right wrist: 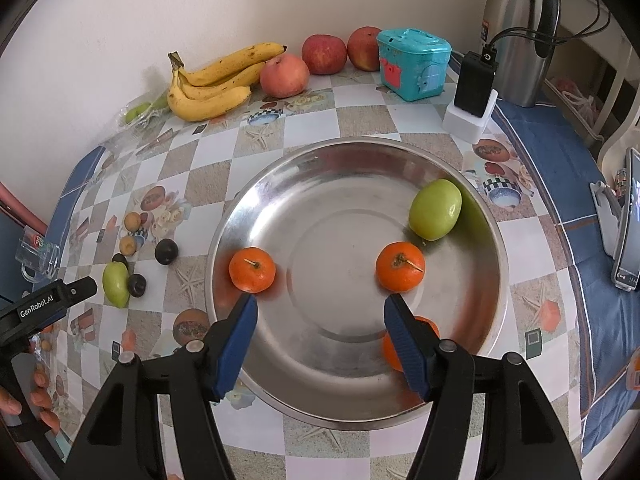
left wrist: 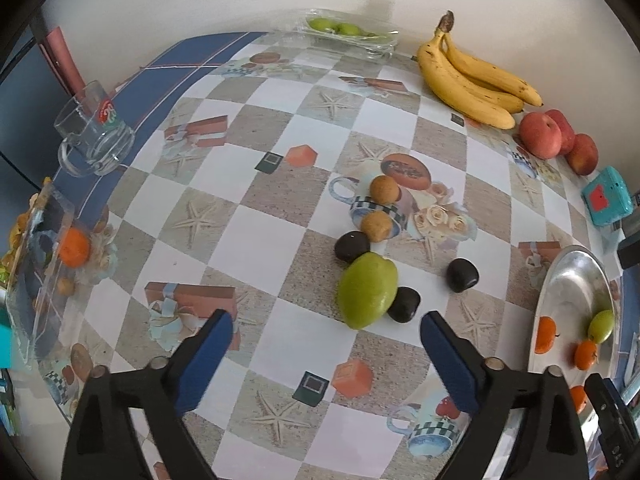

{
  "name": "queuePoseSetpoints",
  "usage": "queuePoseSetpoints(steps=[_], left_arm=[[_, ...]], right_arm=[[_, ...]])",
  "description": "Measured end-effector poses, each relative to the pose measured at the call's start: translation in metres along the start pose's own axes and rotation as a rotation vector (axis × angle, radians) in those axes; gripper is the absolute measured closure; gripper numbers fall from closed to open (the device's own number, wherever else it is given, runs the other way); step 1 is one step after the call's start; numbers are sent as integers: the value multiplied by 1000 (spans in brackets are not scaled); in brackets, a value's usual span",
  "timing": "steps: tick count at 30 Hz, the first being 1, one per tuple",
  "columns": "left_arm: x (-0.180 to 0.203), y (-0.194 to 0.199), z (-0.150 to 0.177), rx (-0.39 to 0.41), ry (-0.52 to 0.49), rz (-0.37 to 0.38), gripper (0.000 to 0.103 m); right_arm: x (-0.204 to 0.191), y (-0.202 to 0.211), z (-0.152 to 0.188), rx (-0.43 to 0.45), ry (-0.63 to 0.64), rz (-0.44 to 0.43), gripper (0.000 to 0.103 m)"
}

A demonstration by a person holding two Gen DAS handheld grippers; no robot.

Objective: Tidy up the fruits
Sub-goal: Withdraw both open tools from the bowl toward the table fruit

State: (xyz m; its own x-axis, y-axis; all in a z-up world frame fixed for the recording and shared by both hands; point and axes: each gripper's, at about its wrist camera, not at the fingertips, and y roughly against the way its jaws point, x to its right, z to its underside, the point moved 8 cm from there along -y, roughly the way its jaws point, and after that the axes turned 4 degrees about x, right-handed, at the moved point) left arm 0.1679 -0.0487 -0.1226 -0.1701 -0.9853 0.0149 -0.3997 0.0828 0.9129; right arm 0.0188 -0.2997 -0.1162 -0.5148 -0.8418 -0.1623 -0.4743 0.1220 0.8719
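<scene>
A: Start with the big thing. What will the steel bowl (right wrist: 460, 184) be like?

B: Stiff, smooth, likely slick inside. It sits on the table (right wrist: 360, 120) right under the right gripper (right wrist: 320, 312), whose jaws stand apart with nothing between them. It already holds a green fruit (right wrist: 435, 210) ahead and to the right, and three tangerines: one (right wrist: 252, 269) just ahead of the left finger, one (right wrist: 400, 267) just ahead of the right finger, one (right wrist: 390, 350) half hidden behind that finger.

A: And the left gripper (left wrist: 326, 328)?

B: Spread wide, empty. The loose green fruit (left wrist: 367, 289) lies on the table just ahead of it, a little right of centre, touching a dark plum (left wrist: 404, 304).

A: How would you take it?

B: It looks firm, waxy and light, probably a bit slippery. I'd close across its narrow middle, clear of the plum.

A: The small ones beyond?

B: Two more plums (left wrist: 352, 246) (left wrist: 462, 275) and two brown round fruits (left wrist: 385, 189) (left wrist: 376, 226), farther ahead. Likely softer, prone to roll; a gentle pinch across the widest part suits them.
</scene>
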Motion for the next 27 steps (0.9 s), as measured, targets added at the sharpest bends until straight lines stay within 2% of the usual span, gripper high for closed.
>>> queuePoseSetpoints(steps=[1,3,5,19,24,27], left_arm=[[-2,0,0,2,6,-7,0],[-7,-1,0,4,16,-23,0],[-10,-3,0,-1,21,-35,0],[-14,-3,-1,2,14,-46,0],[-14,-5,1,-8,1,-45,0],[-17,-5,0,-6,7,-47,0]], right_arm=[[0,0,0,0,4,1,36],[-1,0,-1,7,15,5,33],[-2,1,-2,27,27,18,11],[-7,2,-4,65,62,41,11],[-17,1,-4,65,57,-11,11],[-26,1,-4,67,79,-12,11]])
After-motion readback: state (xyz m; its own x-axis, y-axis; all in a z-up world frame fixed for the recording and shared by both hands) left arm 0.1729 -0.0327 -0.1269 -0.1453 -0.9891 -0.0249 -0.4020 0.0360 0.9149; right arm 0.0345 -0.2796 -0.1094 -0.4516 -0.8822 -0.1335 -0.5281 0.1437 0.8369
